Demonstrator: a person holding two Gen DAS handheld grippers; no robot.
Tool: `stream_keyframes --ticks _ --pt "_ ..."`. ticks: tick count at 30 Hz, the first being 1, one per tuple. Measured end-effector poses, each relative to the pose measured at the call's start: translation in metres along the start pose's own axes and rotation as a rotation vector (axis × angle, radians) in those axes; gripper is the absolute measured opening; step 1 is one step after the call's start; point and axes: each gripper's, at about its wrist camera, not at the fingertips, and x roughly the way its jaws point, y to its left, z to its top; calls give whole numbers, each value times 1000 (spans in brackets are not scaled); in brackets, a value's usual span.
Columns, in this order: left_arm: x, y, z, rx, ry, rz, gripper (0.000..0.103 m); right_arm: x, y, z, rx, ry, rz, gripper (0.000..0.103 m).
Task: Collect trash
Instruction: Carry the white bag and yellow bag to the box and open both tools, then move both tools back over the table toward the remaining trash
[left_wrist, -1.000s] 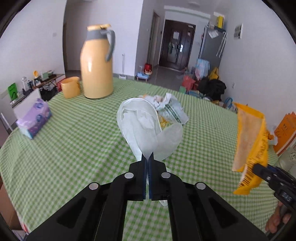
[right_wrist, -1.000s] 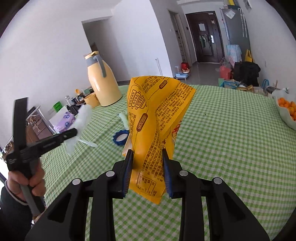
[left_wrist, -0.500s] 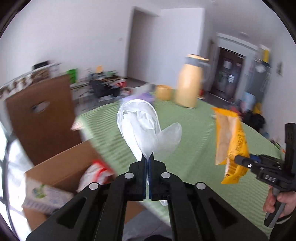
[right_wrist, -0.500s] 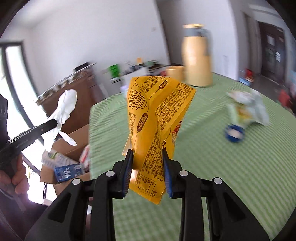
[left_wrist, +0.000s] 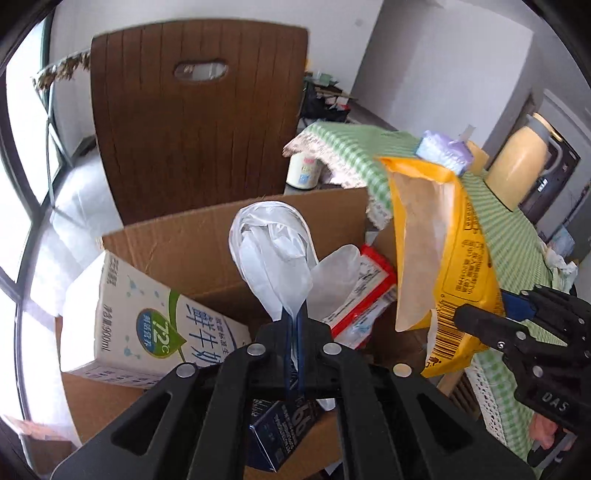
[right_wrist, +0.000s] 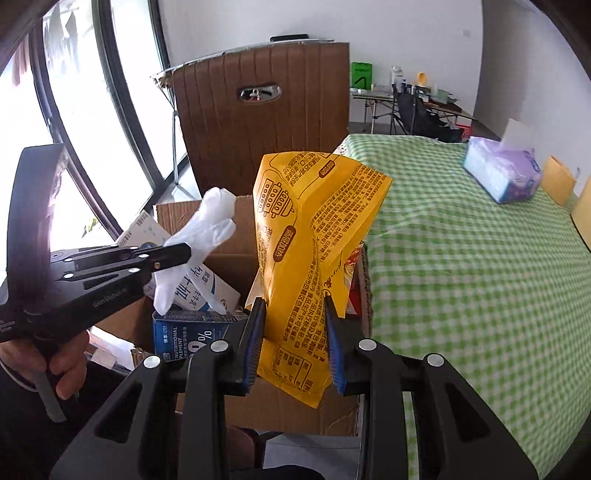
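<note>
Left wrist view: left gripper (left_wrist: 294, 325) above cardboard box (left_wrist: 207, 236), by box's near edge. Jaws have just been opening a crack, white plastic bag (left_wrist: 275, 258) between them, bag not fallen. Bag thin, soft, very light, floppy; pinch at bunched tail. Milk carton (left_wrist: 129, 317) leans in box's left corner.

Right wrist view: right gripper (right_wrist: 295, 332) squeezes yellow snack bag (right_wrist: 314, 236) at lower part, over box's right edge beside table (right_wrist: 461, 258). Bag light, crinkly, slippery, looks empty; grab flat middle.
</note>
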Motion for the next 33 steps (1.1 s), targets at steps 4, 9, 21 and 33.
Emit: stream_keyframes --ticks 4,9,21,33 --pt "4 21 1 -74 -13 -50 47 30 11 8 -62 25 -39 31" --pt "-31 33 10 -54 -110 -45 54 67 21 16 -121 52 -62 31" --pt "-54 66 4 -106 -161 -19 54 168 19 -30 -102 394 -65 30" --pt "-70 65 -9 -89 -164 -5 59 109 -7 10 -17 313 -4 65"
